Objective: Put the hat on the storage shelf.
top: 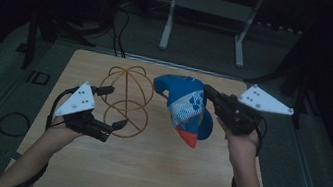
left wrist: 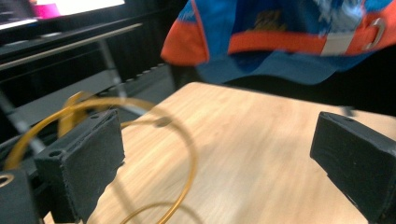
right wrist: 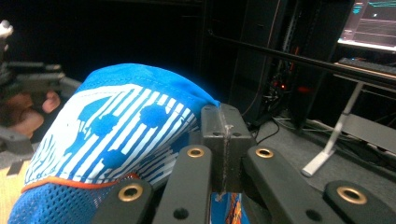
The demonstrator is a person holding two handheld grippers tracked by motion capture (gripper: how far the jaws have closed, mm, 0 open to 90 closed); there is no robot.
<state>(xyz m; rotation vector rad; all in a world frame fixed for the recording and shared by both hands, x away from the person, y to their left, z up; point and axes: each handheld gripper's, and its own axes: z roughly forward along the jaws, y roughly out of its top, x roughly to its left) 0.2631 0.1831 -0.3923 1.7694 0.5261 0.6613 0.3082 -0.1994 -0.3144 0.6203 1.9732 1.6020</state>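
High view shows a blue cap (top: 186, 108) held above the tabletop (top: 152, 172) at about 1 o'clock from its centre, pinched by the right gripper (top: 211, 93), whose fingers are fully closed on the fabric at the crown (the right gripper view shows the pads pressed together with cloth between them). The left gripper (top: 112, 107) sits at 9 o'clock with its fingers spread wide and empty, just beside the wire sphere frame (top: 125, 99).

The cap hangs tilted, its long axis running from the crown at 11 o'clock down to the orange-edged brim at 5 o'clock, the brim pointing toward the person.

To seat the cap on the frame well, I judge the free gripper should steady the frame while the right one lowers the cap's opening squarely over the top.
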